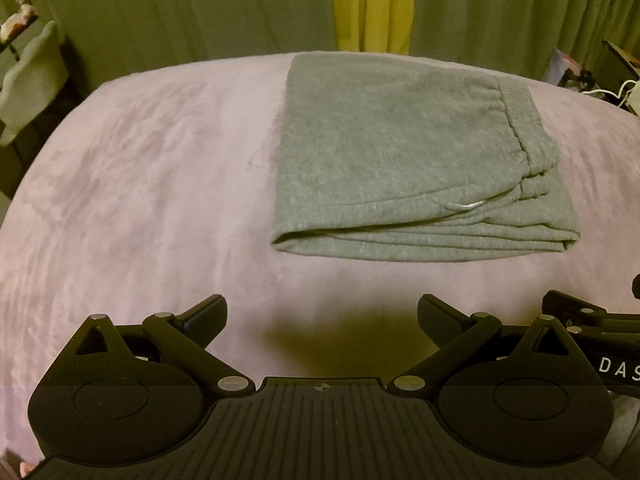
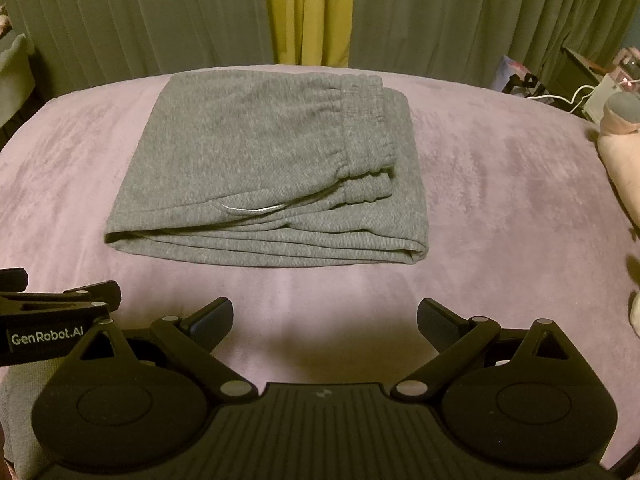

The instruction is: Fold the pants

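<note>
as seen from the left wrist, the folded grey sweatpants lie ahead and to the right of the black two-finger left gripper, on the pale lilac plush bed cover. the left gripper hangs empty, jaws spread wide, well short of the stacked fold edge that faces it. the bundle's long axis runs left to right across the view, with the elastic waistband on its right side and a white drawstring loop peeking from the layers. the side of the right gripper shows at the frame's right edge, just beside. olive pleated curtains hang behind the bed; nothing lies between gripper and cloth.

from the right wrist, the same grey sweatpants sit ahead and slightly left of the right gripper, which is also spread open and holds nothing. the pants look about equally near to both grippers. a pinkish pillow-like shape rests at the bed's right edge, well apart from the bundle. judging by the neat stack, the folding looks nearly or fully done.
</note>
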`<state>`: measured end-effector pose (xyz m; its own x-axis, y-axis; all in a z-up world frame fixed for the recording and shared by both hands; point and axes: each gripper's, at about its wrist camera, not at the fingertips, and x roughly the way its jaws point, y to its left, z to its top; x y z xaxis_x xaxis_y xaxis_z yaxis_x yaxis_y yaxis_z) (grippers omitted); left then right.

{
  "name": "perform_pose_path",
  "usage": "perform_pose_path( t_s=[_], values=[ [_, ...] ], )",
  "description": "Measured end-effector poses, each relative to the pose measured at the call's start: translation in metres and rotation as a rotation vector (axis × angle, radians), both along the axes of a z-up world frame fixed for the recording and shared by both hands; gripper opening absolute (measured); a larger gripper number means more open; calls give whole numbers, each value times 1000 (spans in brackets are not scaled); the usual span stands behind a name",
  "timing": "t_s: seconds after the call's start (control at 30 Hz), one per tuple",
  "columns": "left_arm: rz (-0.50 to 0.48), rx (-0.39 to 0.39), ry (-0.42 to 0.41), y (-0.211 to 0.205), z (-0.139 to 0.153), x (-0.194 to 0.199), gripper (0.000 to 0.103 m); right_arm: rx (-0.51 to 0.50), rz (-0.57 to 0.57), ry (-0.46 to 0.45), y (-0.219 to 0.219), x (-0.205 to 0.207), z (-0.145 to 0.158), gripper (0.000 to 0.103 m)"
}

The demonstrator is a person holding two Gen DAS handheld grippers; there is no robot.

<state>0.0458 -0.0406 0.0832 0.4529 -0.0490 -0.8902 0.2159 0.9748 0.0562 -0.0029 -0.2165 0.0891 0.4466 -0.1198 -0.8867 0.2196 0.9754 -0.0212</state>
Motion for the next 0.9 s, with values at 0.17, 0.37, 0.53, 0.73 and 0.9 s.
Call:
perform_pose_path(
  t_s=[0.17,0.37,0.53,0.73,0.9],
  values=[
    [4,-24,-3,2,1,0,103,0,0,0,-1,1,-1,99],
    [10,-11,-13,1,0,2,103,-1,0,0,0,1,-1,99],
    [2,-24,-14,2,1,1,103,0,1,0,-1,1,-2,99],
    [-3,-38,-34,3,2,-1,103,-3,2,0,-1,1,-3,99],
    [5,-1,-67,1,2,-3,103,-3,-1,2,-2,2,-4,99]
  ],
)
